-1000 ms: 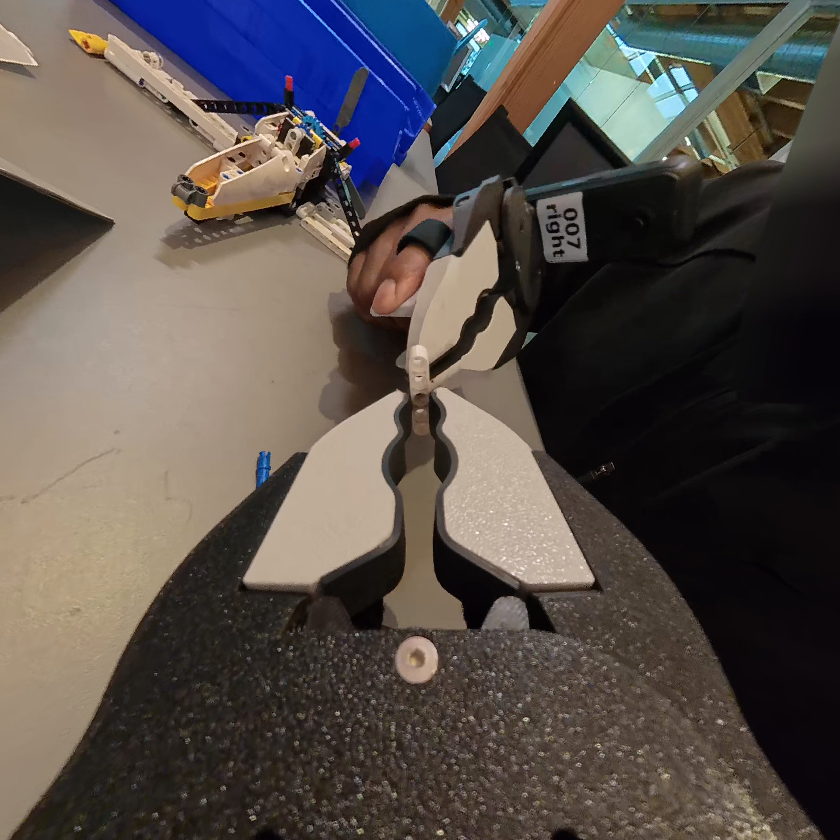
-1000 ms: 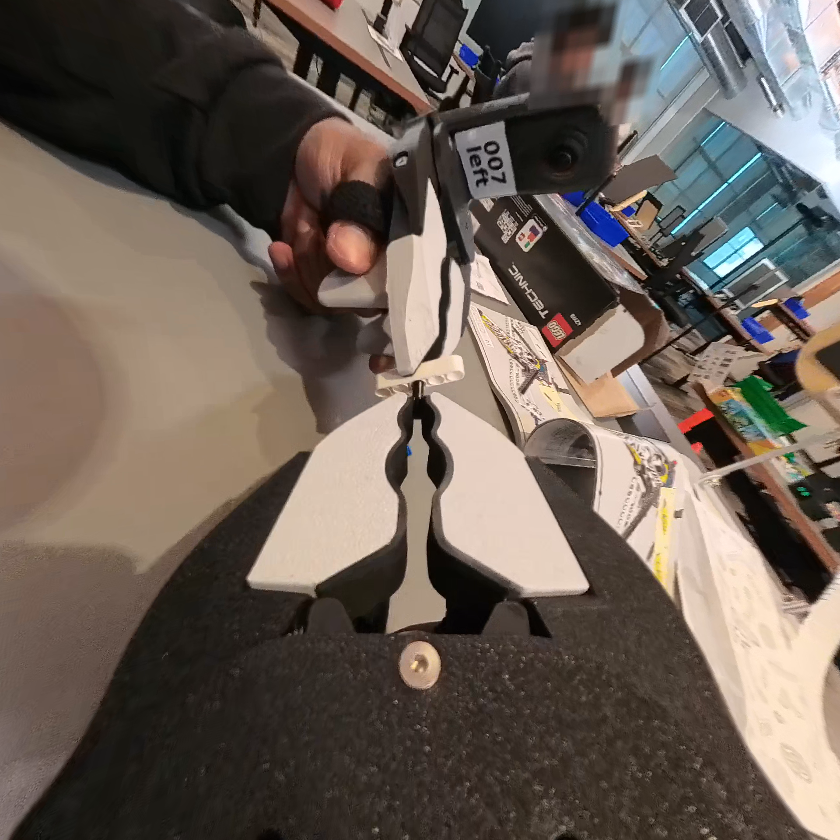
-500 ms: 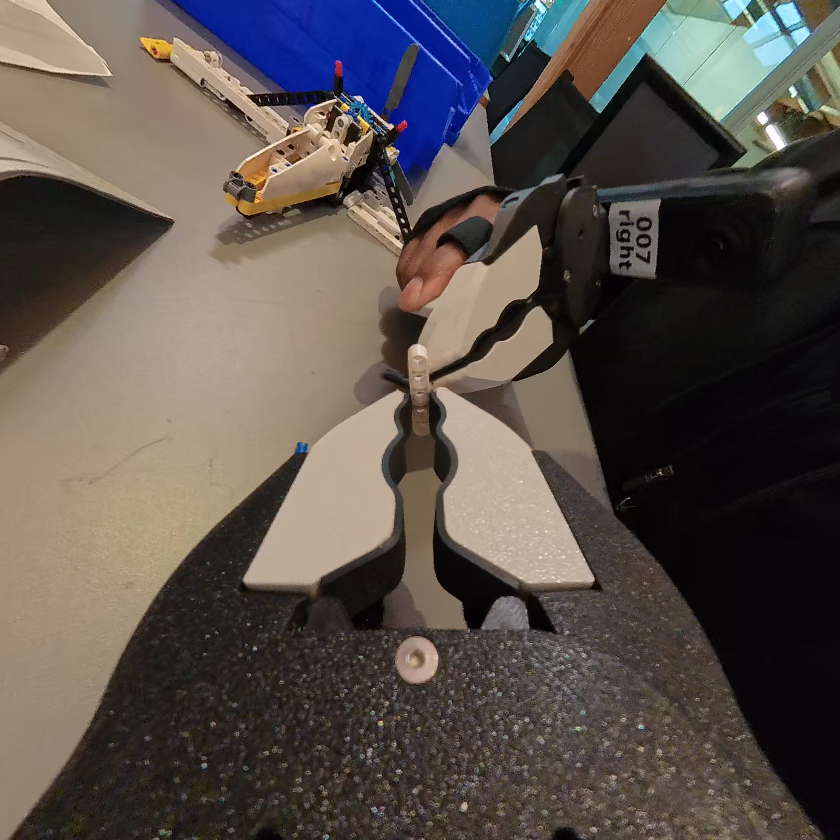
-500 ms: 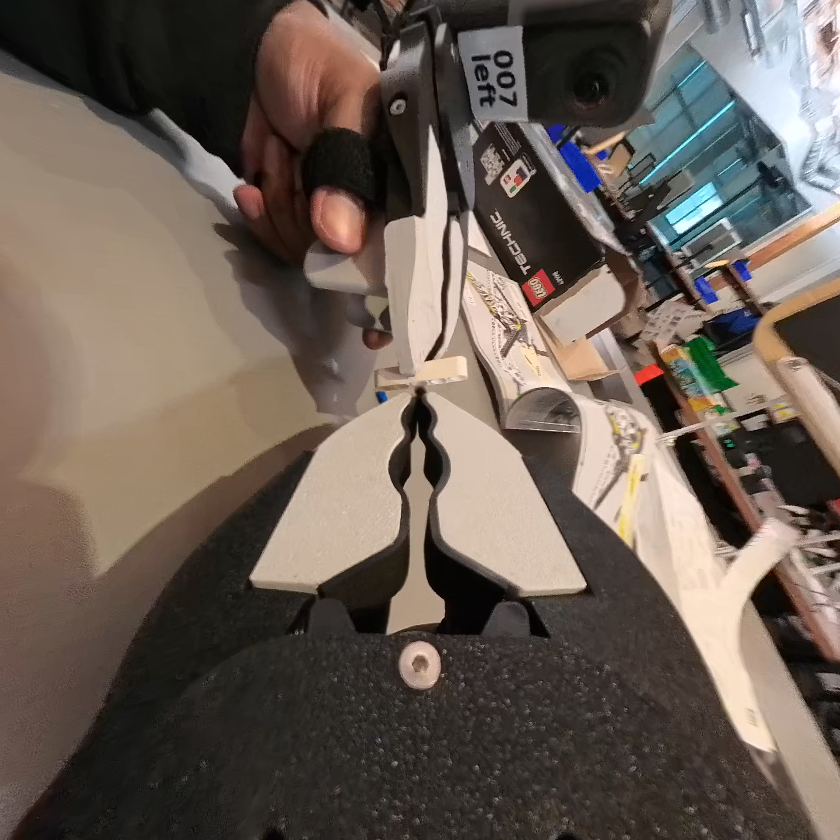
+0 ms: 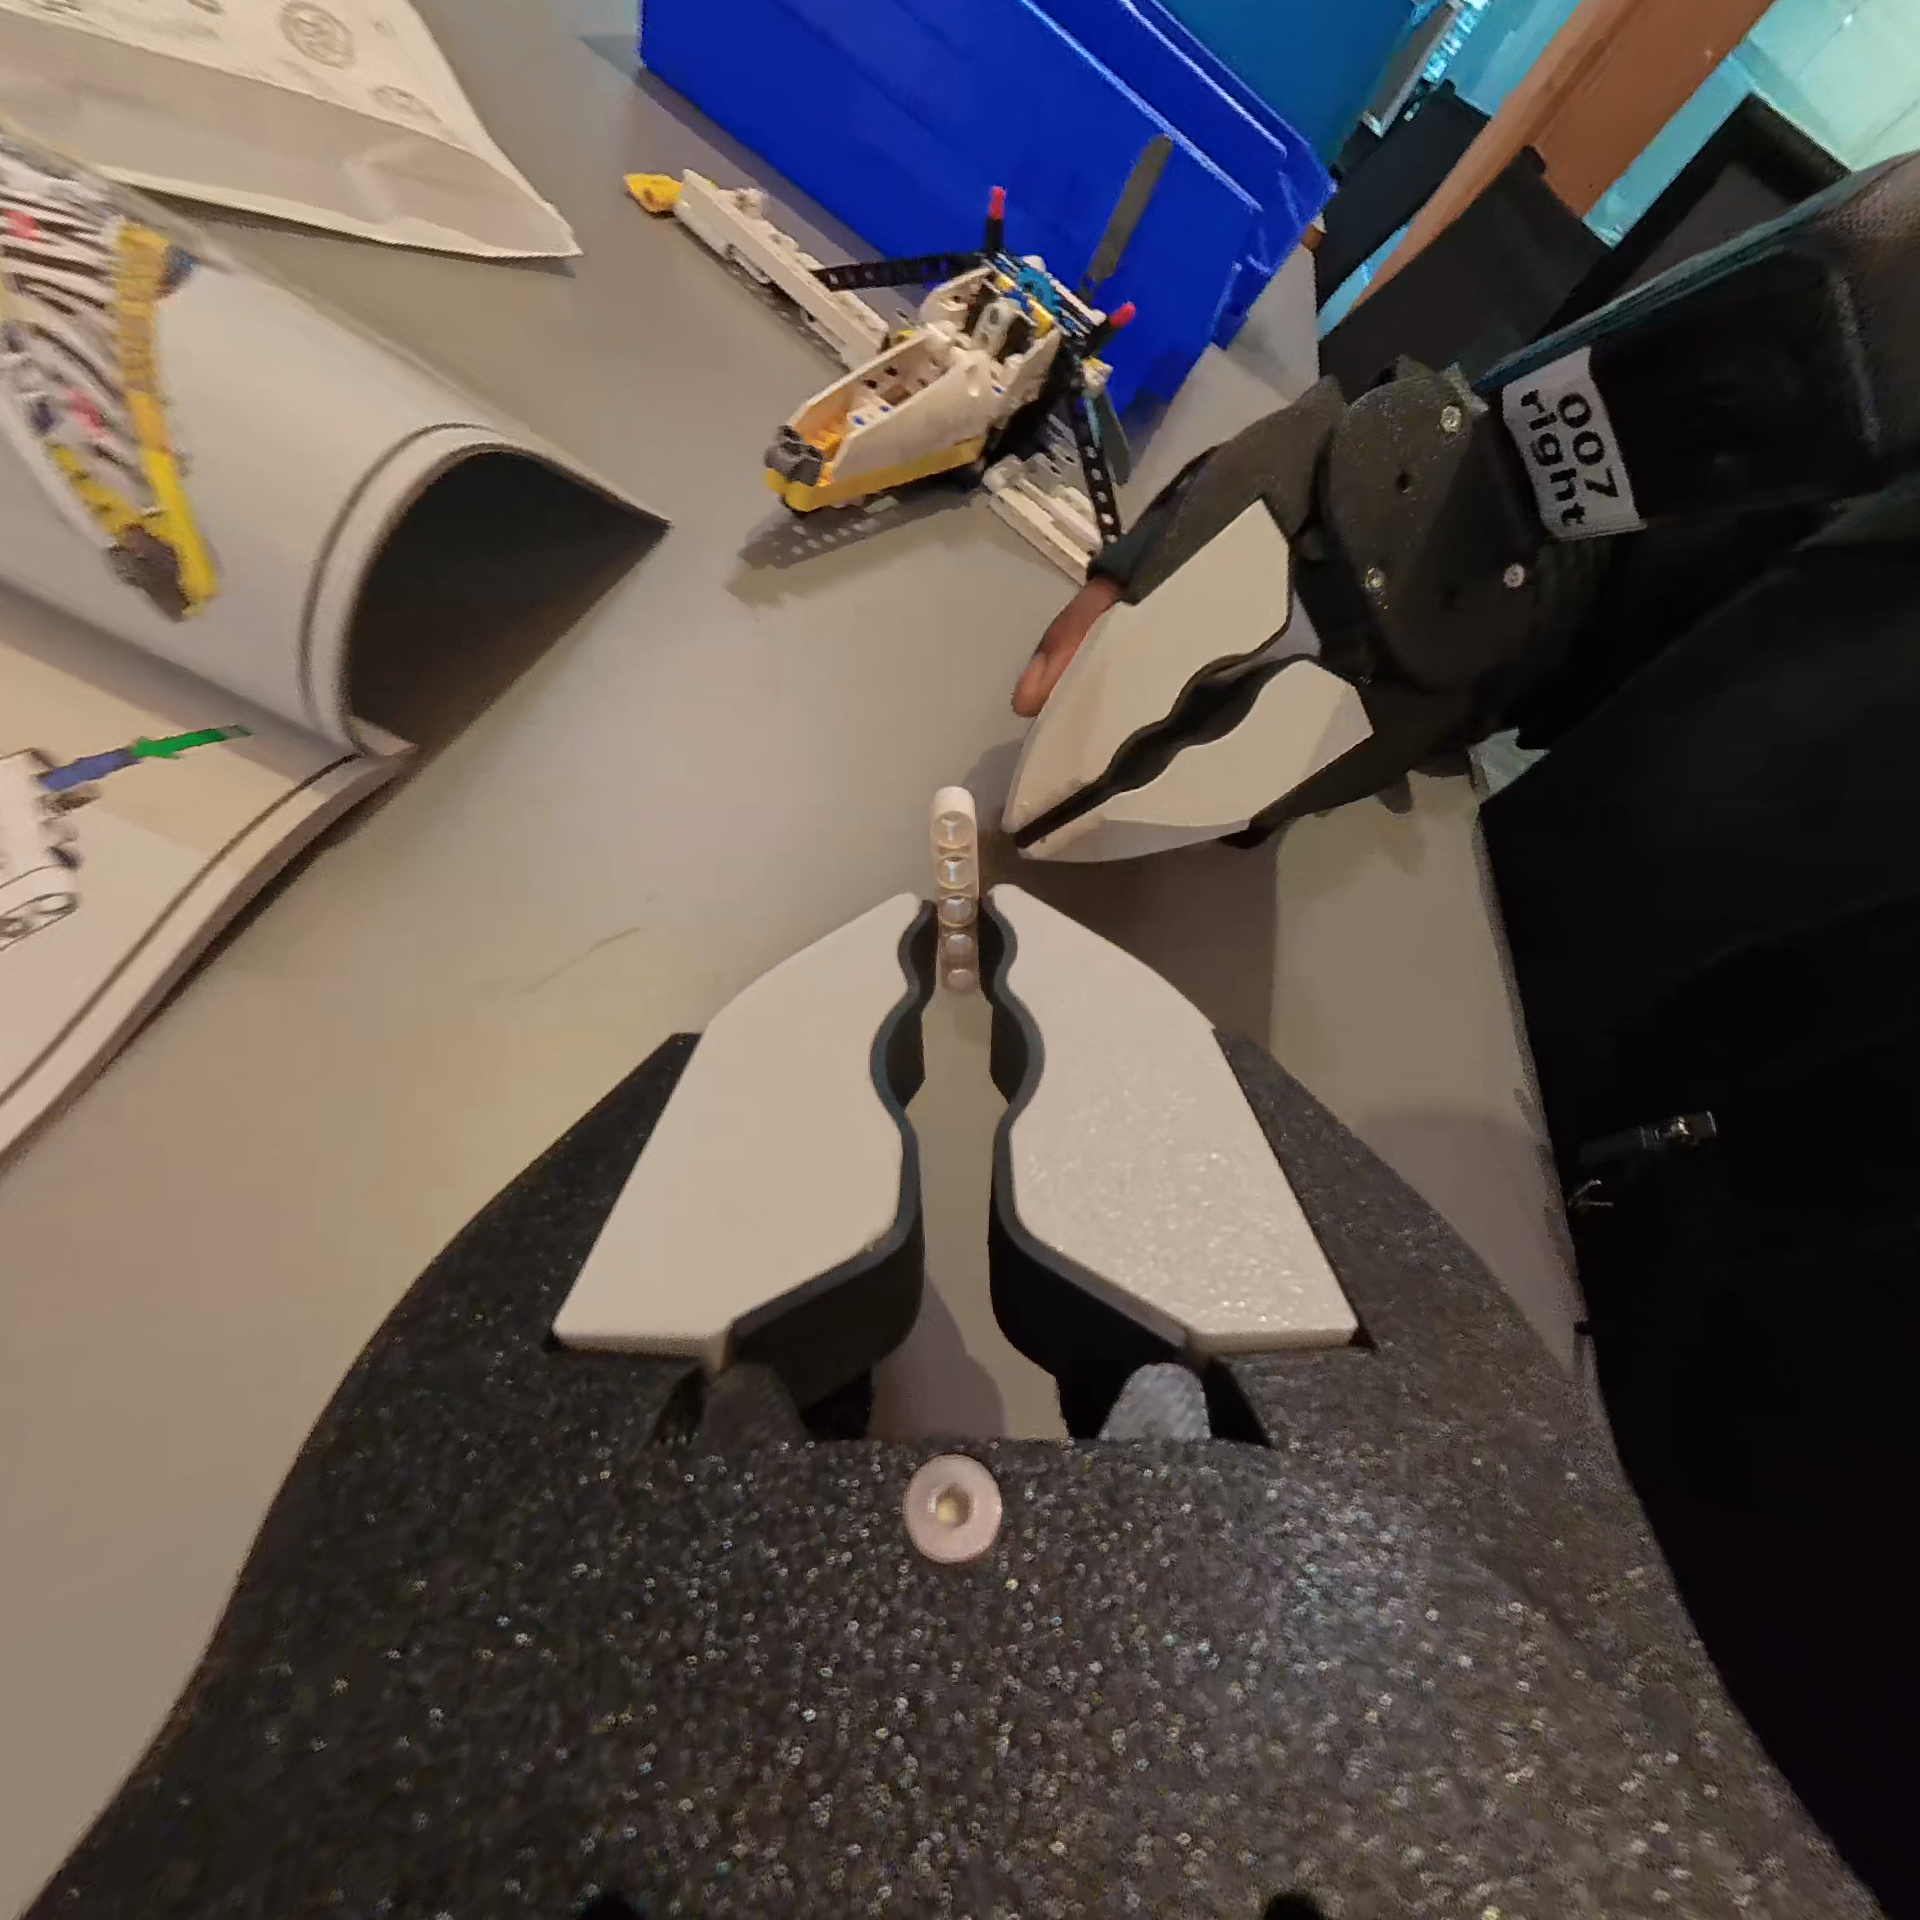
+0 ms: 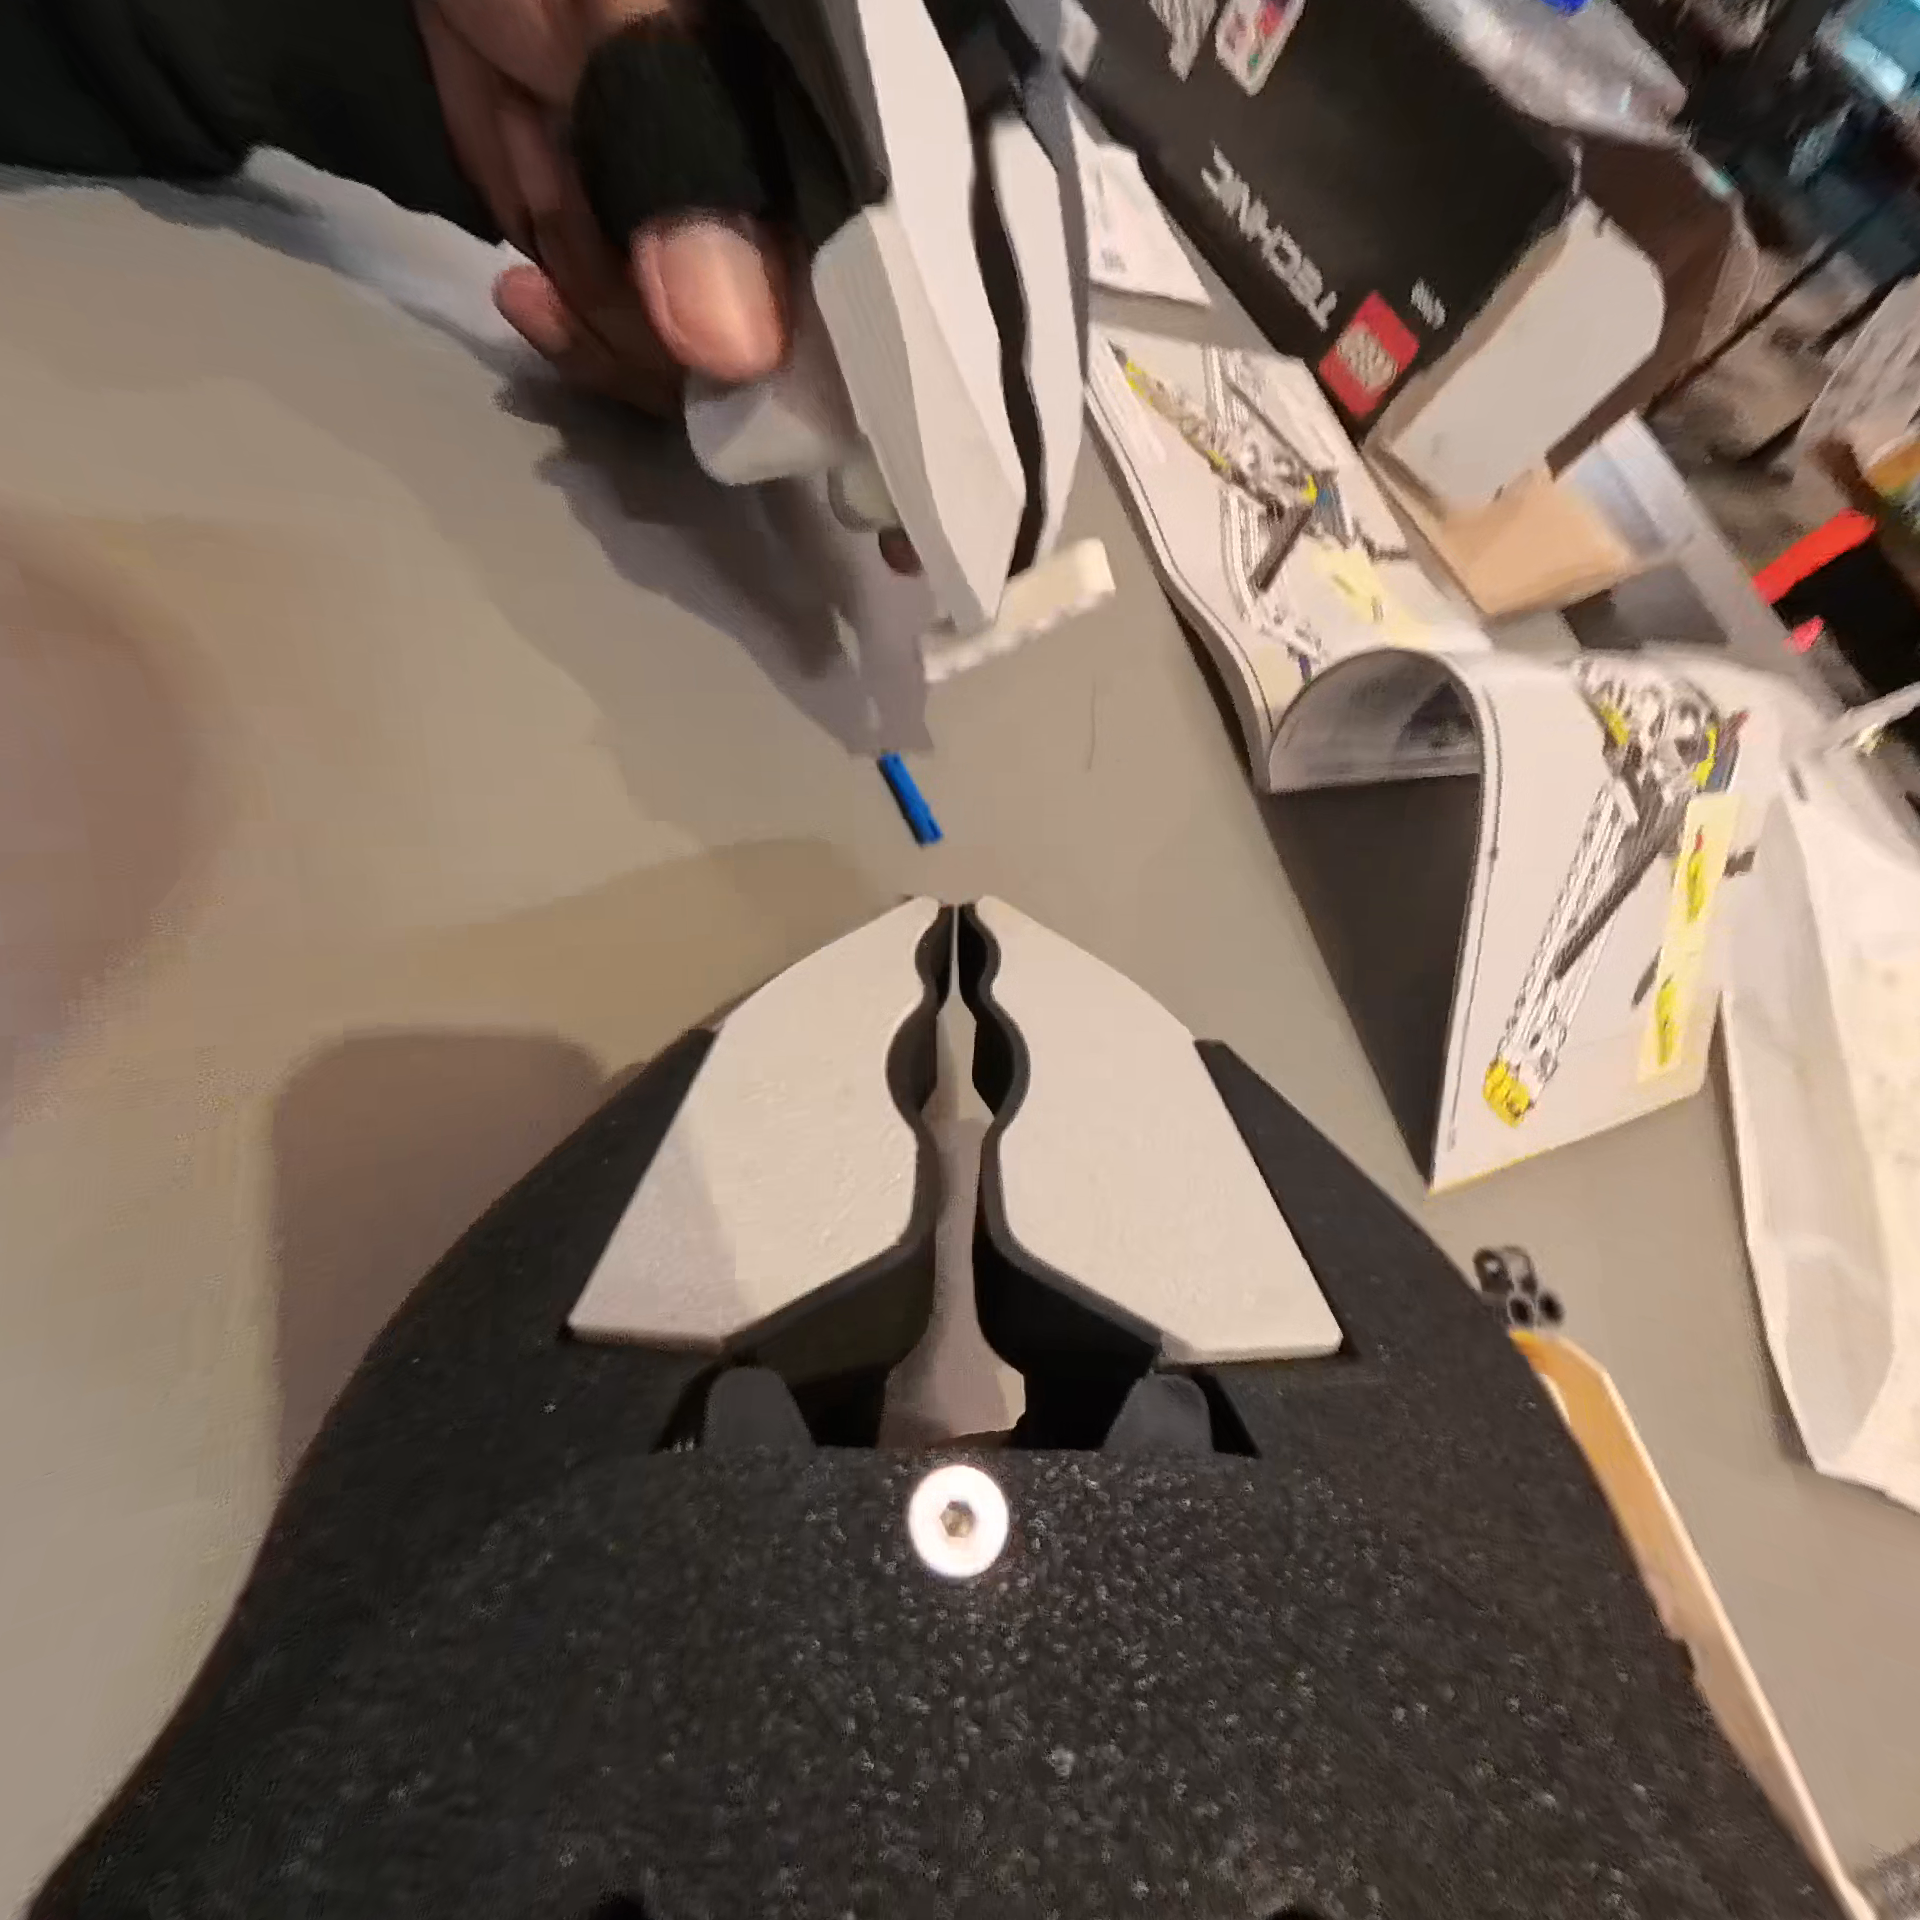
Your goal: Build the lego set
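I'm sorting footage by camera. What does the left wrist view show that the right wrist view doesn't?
Only the left wrist view: a toy helicopter model and blue bins. Only the right wrist view: a blue pin lying on the table and a black box. Both: the white holed beam clamped in the left claw, the shut right claw, and the open instruction booklet.

My left gripper (image 5: pixel 957 914) holds the beam (image 5: pixel 954 862) above the table (image 5: pixel 520 1039). Seen from the beam, my right gripper (image 5: pixel 1023 831) is just to the right, the model helicopter (image 5: pixel 935 405) is behind, the bins (image 5: pixel 935 125) behind that, and the open booklet (image 5: pixel 260 540) is to the left.
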### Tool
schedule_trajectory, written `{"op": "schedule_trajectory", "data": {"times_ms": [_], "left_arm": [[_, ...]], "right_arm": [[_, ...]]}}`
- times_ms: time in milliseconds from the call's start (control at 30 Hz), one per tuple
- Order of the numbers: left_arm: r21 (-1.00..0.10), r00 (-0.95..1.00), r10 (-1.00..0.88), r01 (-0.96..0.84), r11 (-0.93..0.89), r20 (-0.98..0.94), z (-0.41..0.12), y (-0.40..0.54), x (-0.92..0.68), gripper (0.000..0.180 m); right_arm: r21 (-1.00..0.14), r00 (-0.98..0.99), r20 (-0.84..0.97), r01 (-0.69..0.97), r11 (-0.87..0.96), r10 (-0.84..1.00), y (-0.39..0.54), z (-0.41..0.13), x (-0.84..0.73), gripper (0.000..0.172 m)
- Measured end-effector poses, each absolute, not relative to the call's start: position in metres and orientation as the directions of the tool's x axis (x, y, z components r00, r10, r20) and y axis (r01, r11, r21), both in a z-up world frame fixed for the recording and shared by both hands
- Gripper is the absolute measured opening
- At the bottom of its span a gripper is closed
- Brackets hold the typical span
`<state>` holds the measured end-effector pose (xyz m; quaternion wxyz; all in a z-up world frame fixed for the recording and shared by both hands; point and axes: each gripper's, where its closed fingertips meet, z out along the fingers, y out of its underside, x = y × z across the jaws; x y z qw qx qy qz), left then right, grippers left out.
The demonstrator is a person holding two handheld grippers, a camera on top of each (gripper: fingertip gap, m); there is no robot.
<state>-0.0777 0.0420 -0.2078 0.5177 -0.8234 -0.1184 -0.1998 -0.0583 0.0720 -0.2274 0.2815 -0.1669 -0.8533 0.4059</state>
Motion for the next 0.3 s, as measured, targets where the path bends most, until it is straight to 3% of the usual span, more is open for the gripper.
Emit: {"op": "schedule_trajectory", "data": {"times_ms": [167,300], "left_arm": [[-0.800,0.879,0.011,0.439,-0.409,0.477,-0.208,0.039,-0.087,0.007],[-0.802,0.882,0.005,0.432,-0.413,0.472,-0.209,0.040,-0.085,0.007]], "right_arm": [[-0.762,-0.818,0.216,0.201,0.616,0.534,0.084,-0.240,-0.049,0.019],[-0.772,-0.855,0.142,0.220,0.596,0.499,0.081,-0.241,-0.035,0.020]]}}
